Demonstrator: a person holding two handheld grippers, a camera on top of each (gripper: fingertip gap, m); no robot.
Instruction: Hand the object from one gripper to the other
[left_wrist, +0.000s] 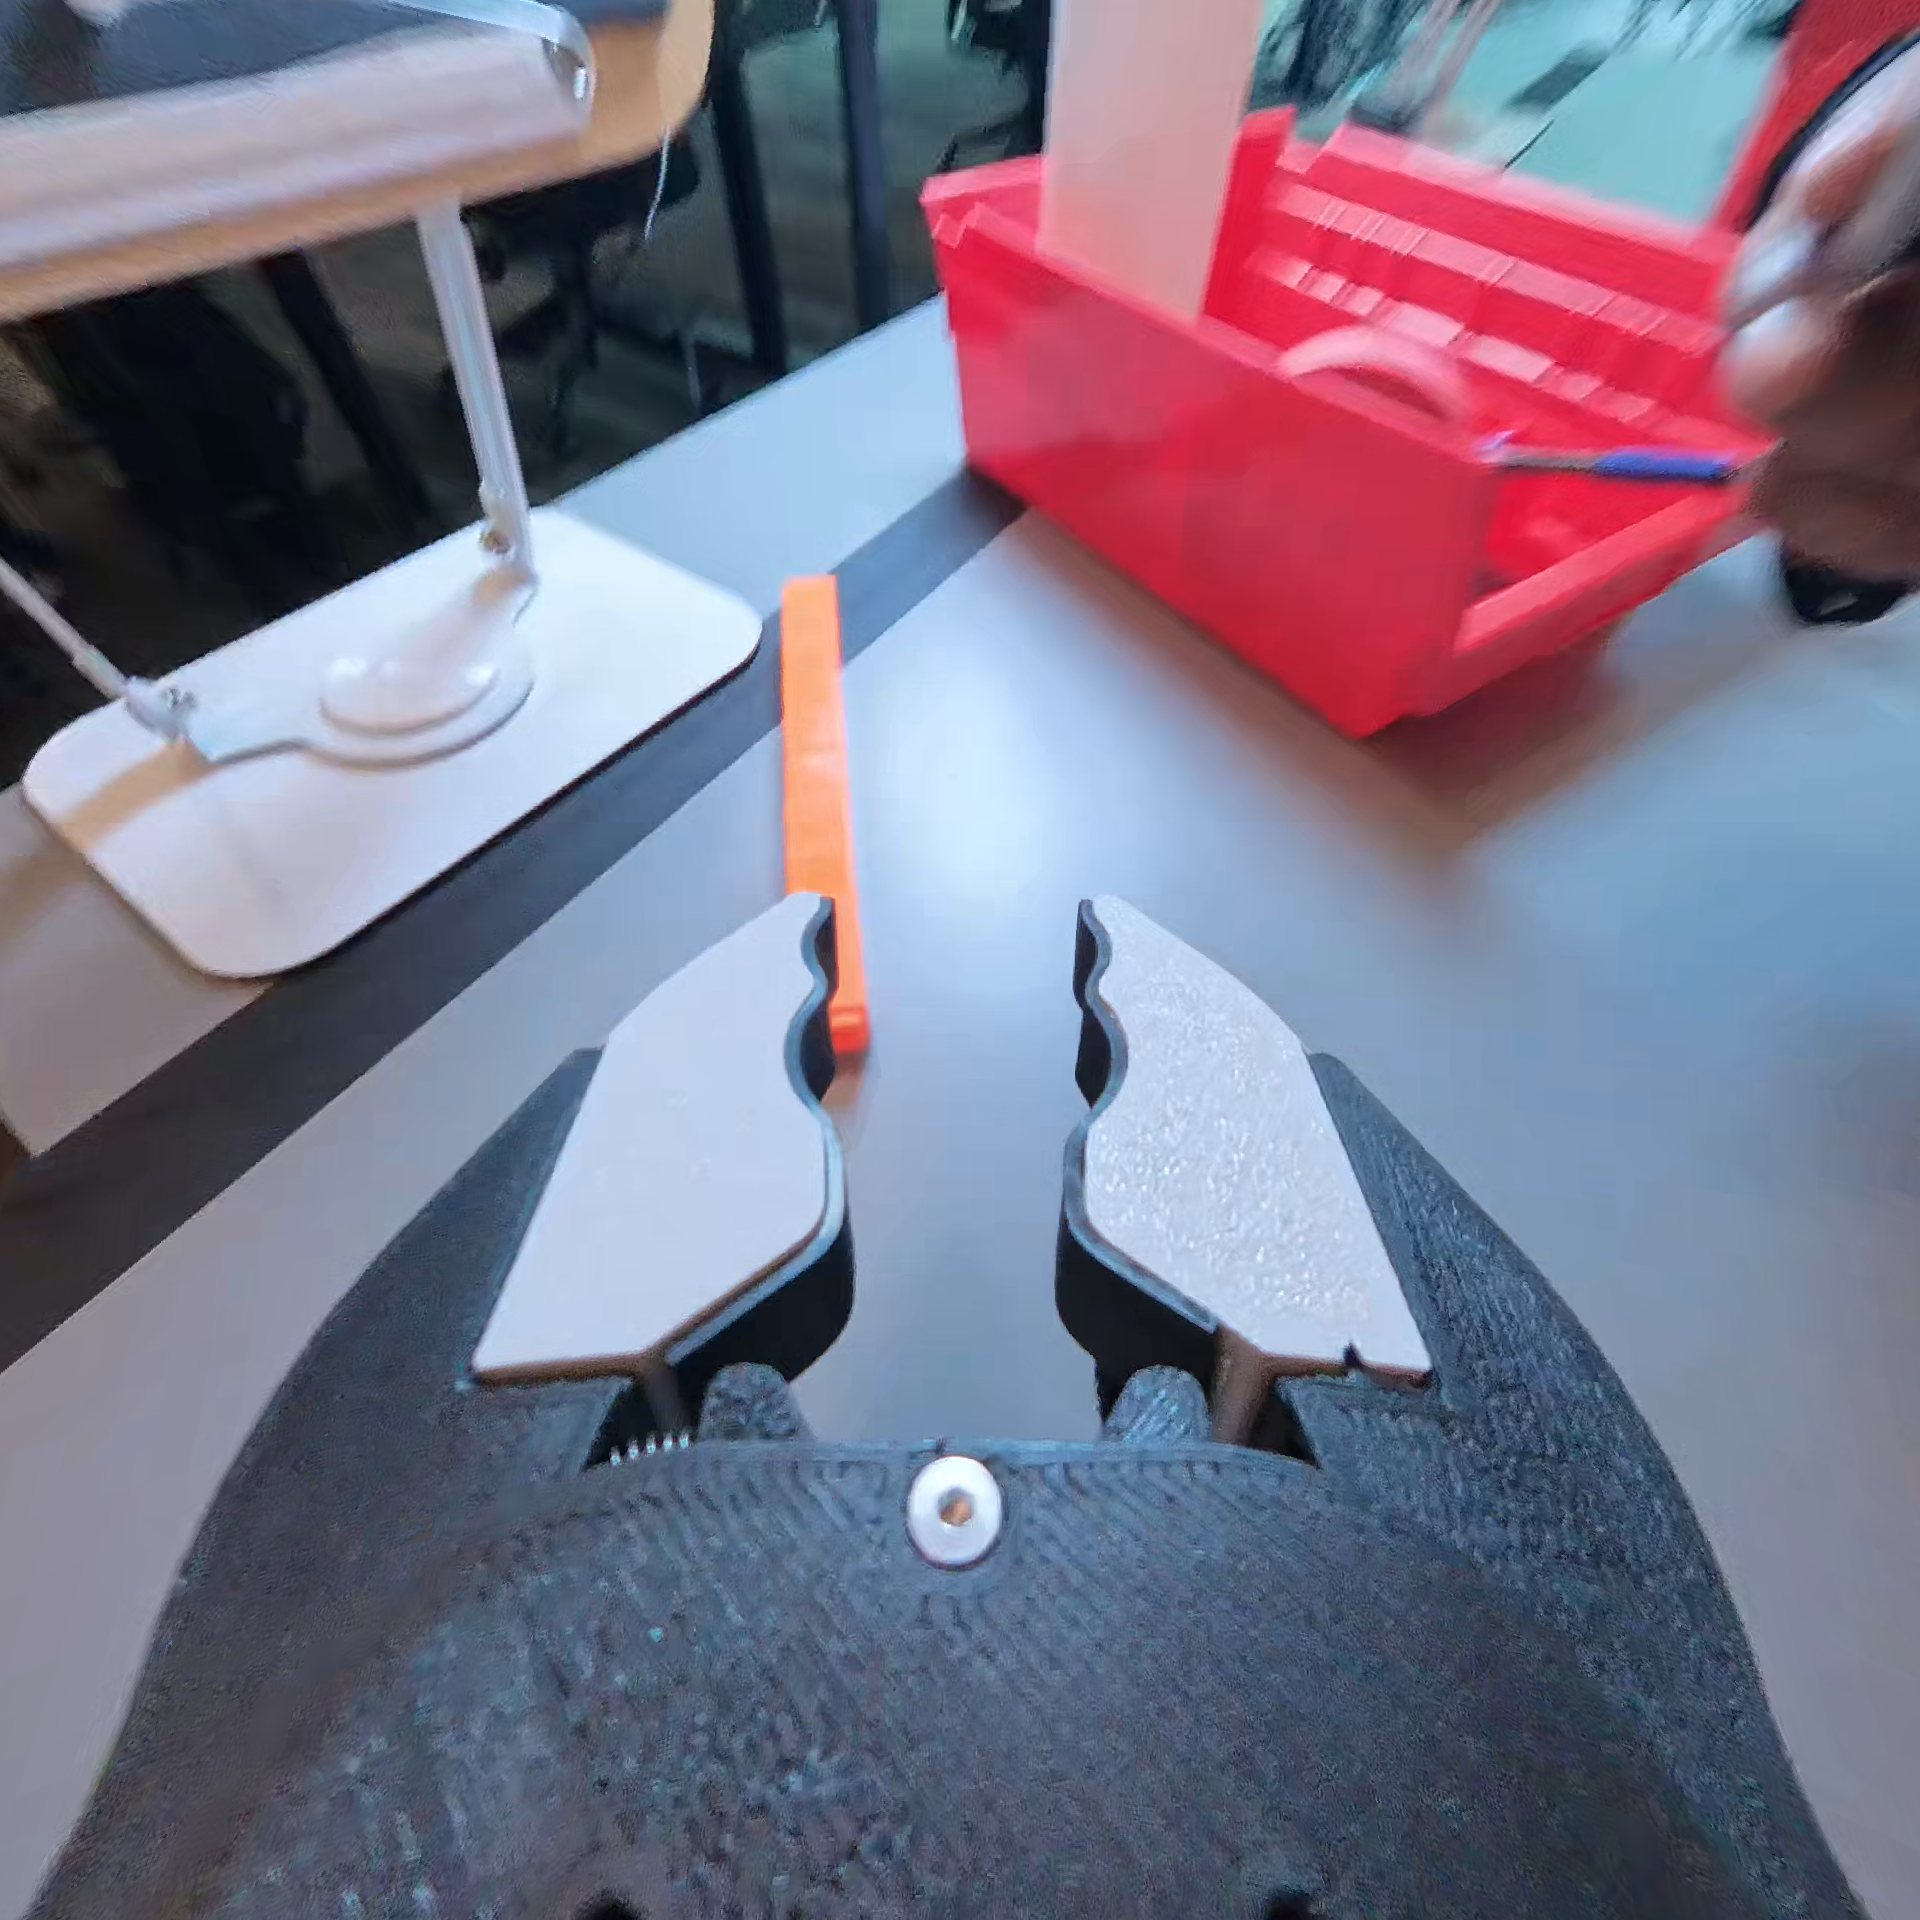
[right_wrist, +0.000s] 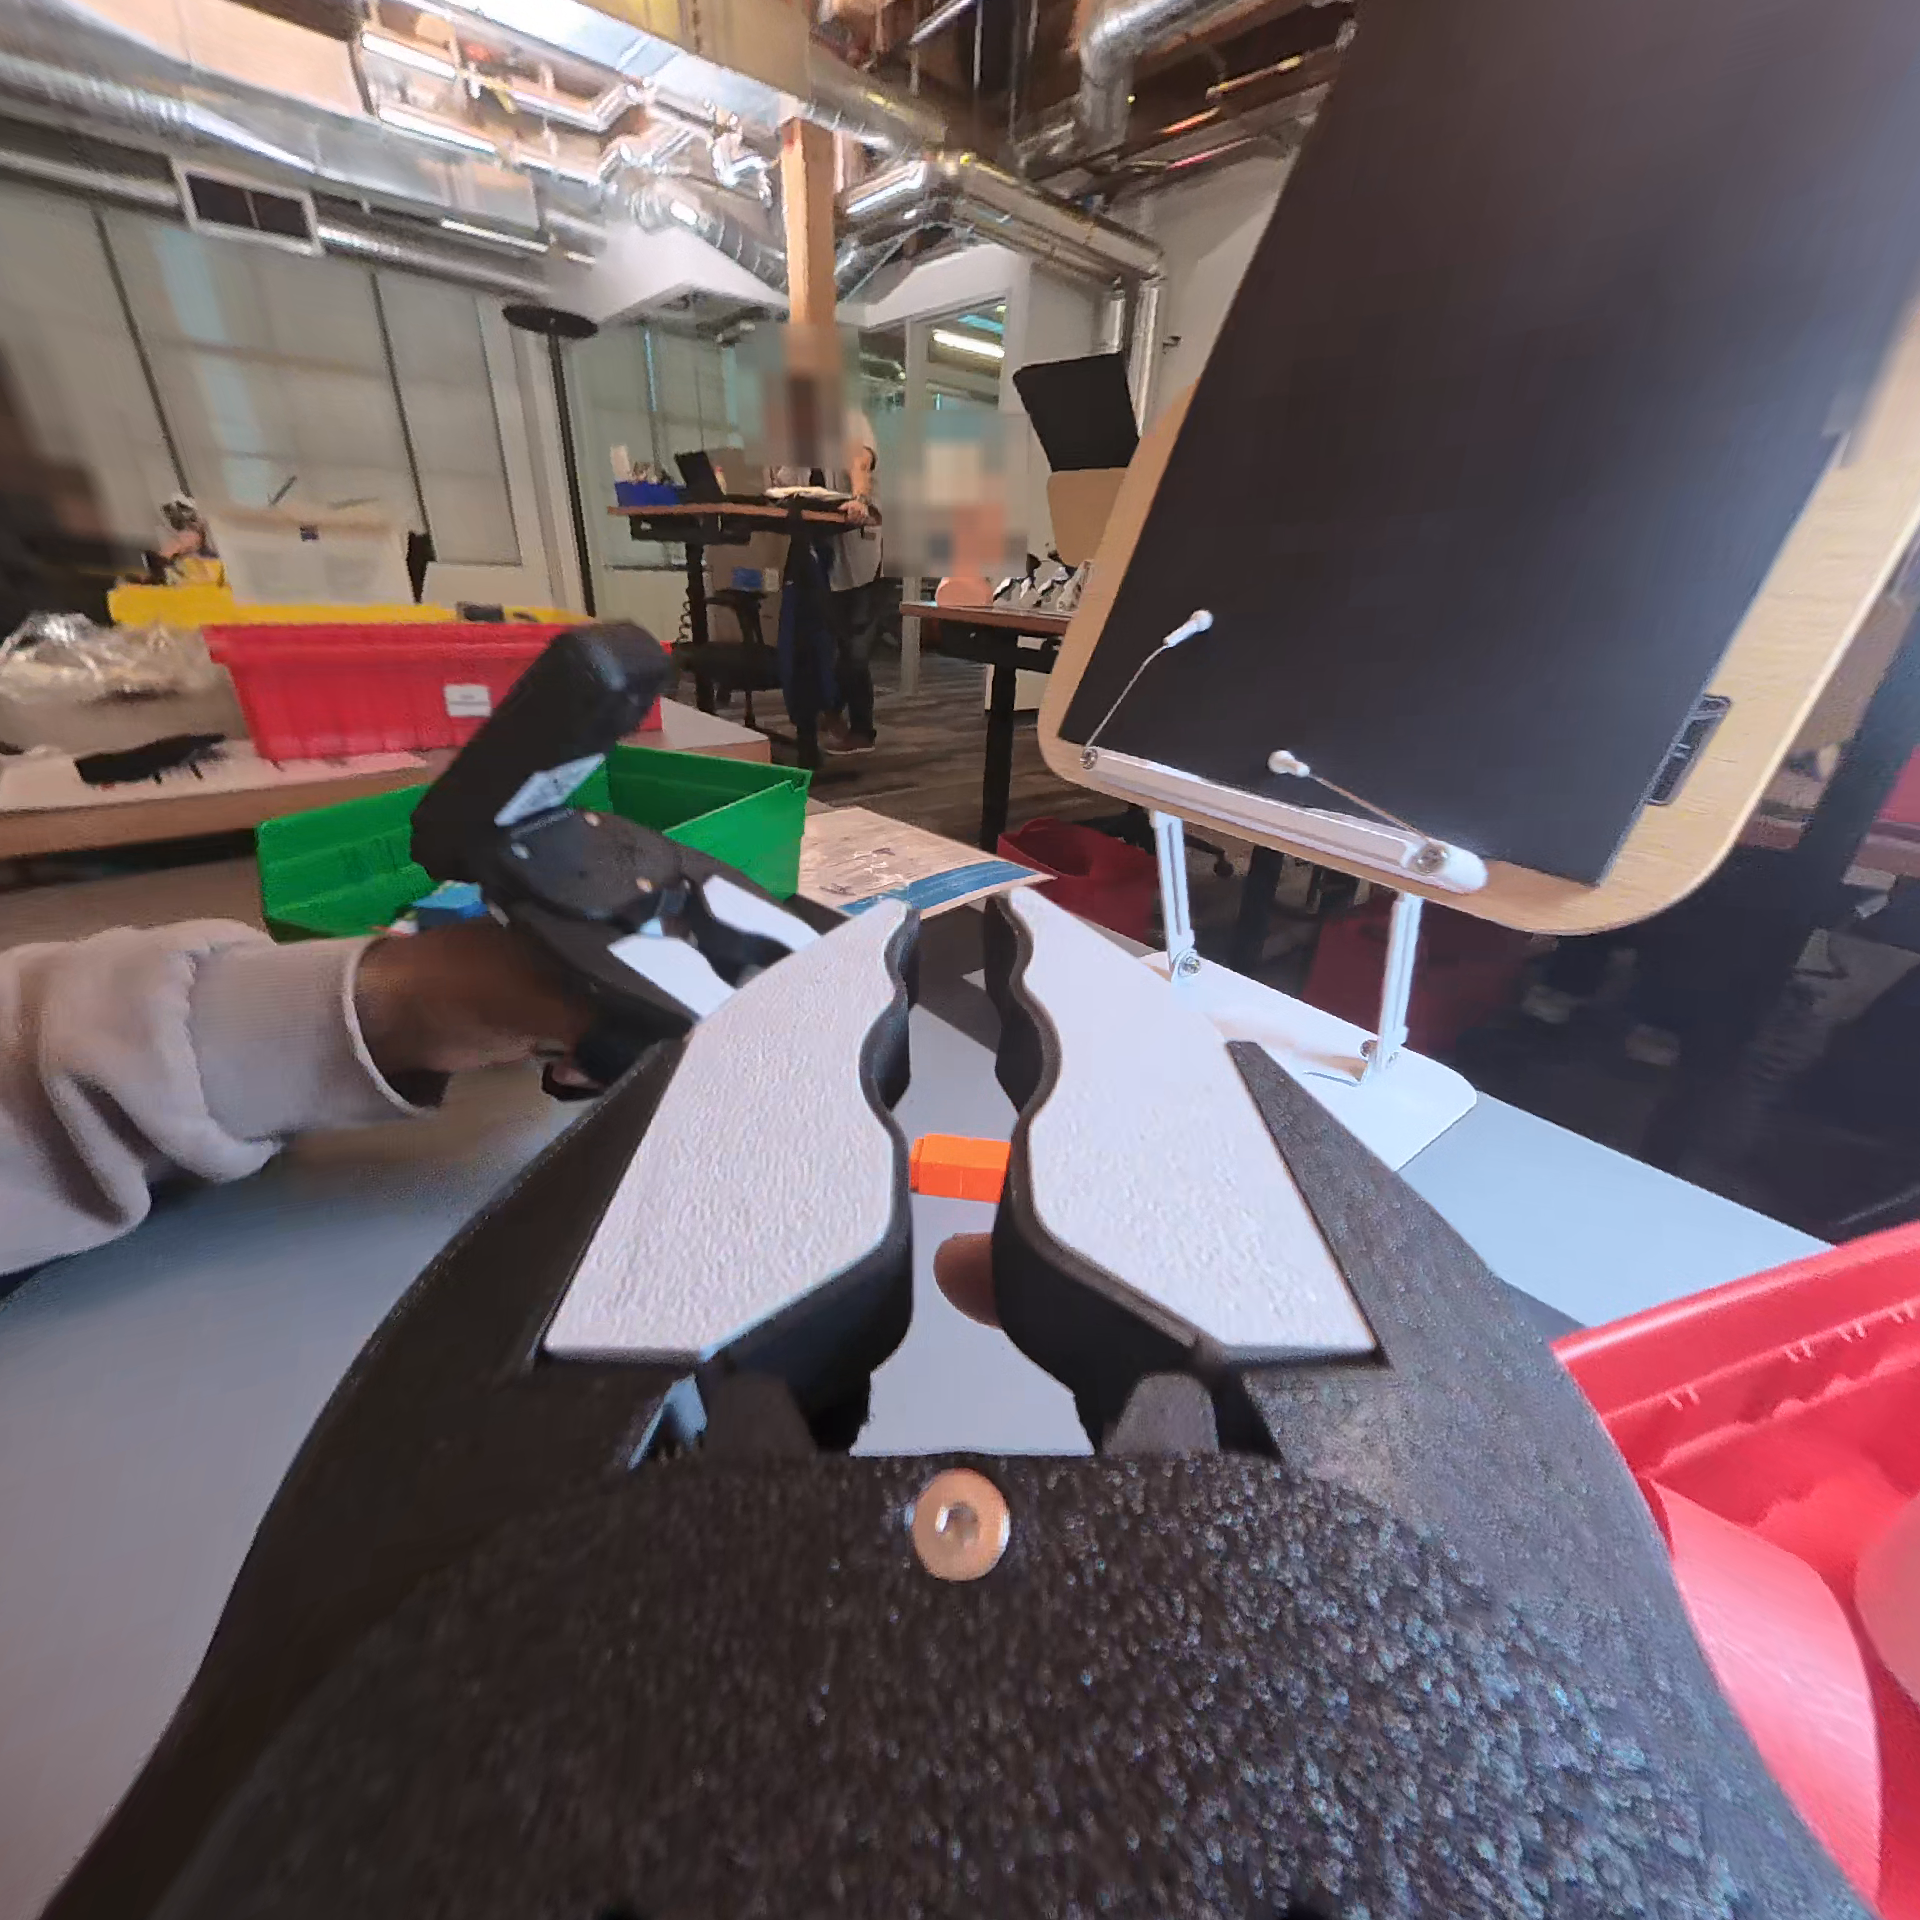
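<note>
An orange bar (left_wrist: 818, 769) lies flat on the grey table (left_wrist: 1351, 987), pointing away from me. My left gripper (left_wrist: 956, 914) is open and empty just above the table. Its left fingertip covers the bar's near end, so the bar lies beside the gap, not in it. In the right wrist view the bar's end (right_wrist: 961, 1164) shows through the narrow gap of my right gripper (right_wrist: 956, 914), which is slightly open and holds nothing. The left gripper (right_wrist: 727, 940) shows there too, held by a hand in a pale sleeve (right_wrist: 156, 1060).
A red bin (left_wrist: 1195, 499) stands at the back right, with a blurred hand (left_wrist: 1829, 312) and a blue stick (left_wrist: 1621, 464) by its rim. A white stand base (left_wrist: 395, 727) sits left; its dark board (right_wrist: 1455, 468) tilts above. A green bin (right_wrist: 717, 800) is farther off. Across from one pair of fingers to the other is roughly 15 cm. My right tips are about 35 cm from the white stand base (left_wrist: 395, 727), my left tips only 25 cm.
</note>
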